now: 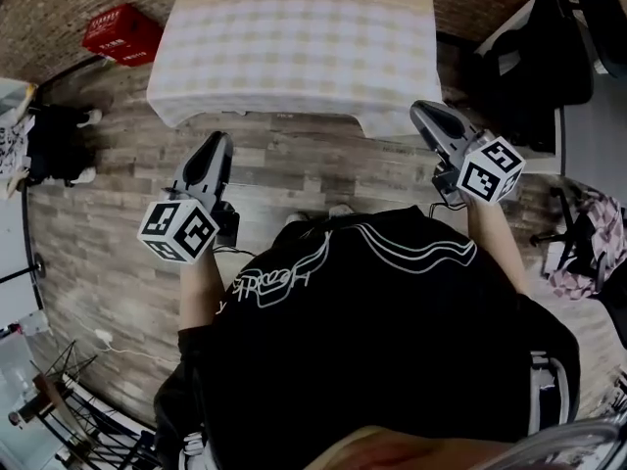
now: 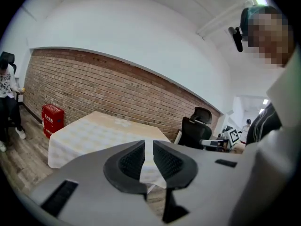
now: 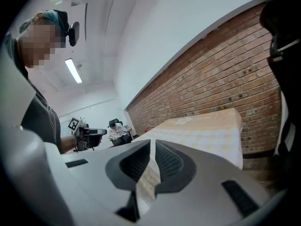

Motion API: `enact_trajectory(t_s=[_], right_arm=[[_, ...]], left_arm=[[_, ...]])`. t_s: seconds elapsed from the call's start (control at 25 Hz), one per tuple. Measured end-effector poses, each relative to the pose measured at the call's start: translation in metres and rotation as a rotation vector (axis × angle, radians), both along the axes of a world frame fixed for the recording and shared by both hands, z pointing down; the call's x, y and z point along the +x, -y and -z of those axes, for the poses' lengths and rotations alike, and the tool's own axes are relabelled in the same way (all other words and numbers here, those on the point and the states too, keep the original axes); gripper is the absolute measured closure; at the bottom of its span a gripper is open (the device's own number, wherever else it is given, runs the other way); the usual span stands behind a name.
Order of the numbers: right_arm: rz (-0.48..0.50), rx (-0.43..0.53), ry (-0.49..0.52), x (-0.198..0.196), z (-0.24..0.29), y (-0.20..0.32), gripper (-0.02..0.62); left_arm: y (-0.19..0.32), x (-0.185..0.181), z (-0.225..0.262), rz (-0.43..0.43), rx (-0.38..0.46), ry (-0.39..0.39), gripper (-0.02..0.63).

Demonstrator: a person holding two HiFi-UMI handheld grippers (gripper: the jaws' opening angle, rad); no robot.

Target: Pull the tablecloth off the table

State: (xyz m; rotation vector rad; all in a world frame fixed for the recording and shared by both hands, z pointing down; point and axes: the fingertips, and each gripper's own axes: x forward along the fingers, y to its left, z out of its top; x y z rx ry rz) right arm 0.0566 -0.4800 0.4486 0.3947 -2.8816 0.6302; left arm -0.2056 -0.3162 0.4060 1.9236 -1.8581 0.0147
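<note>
A pale checked tablecloth [image 1: 294,57] covers the whole table at the top centre of the head view, and its edges hang down so the table itself is hidden. My left gripper [image 1: 219,141] hovers over the wooden floor just short of the cloth's near left edge. Its jaws stand a narrow slit apart with nothing between them. My right gripper [image 1: 419,109] is shut and empty beside the cloth's near right corner, not touching it. The cloth [image 2: 94,131] lies ahead of the left gripper [image 2: 148,142]. In the right gripper view the cloth [image 3: 207,131] stretches beyond the right gripper [image 3: 153,142].
A red crate [image 1: 121,34] stands by the brick wall left of the table. Black office chairs [image 1: 534,57] crowd the right side. A seated person [image 1: 39,140] is at the far left. A wire rack [image 1: 59,399] sits at the lower left.
</note>
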Motion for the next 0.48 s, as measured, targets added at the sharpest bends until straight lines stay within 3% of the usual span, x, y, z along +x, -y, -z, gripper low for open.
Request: enact_trajectory(t_s=[0.36, 0.48], right_arm=[[-0.222, -0.055, -0.127, 0.028, -0.047, 0.015, 0.588], [-0.283, -0.062, -0.153, 0.028, -0.059, 0.016, 0.504]], left_arm=[[0.015, -0.070, -0.043, -0.017, -0.086, 0.018, 0.536], [0.022, -0.105, -0.061, -0.034, -0.130, 0.022, 0.504]])
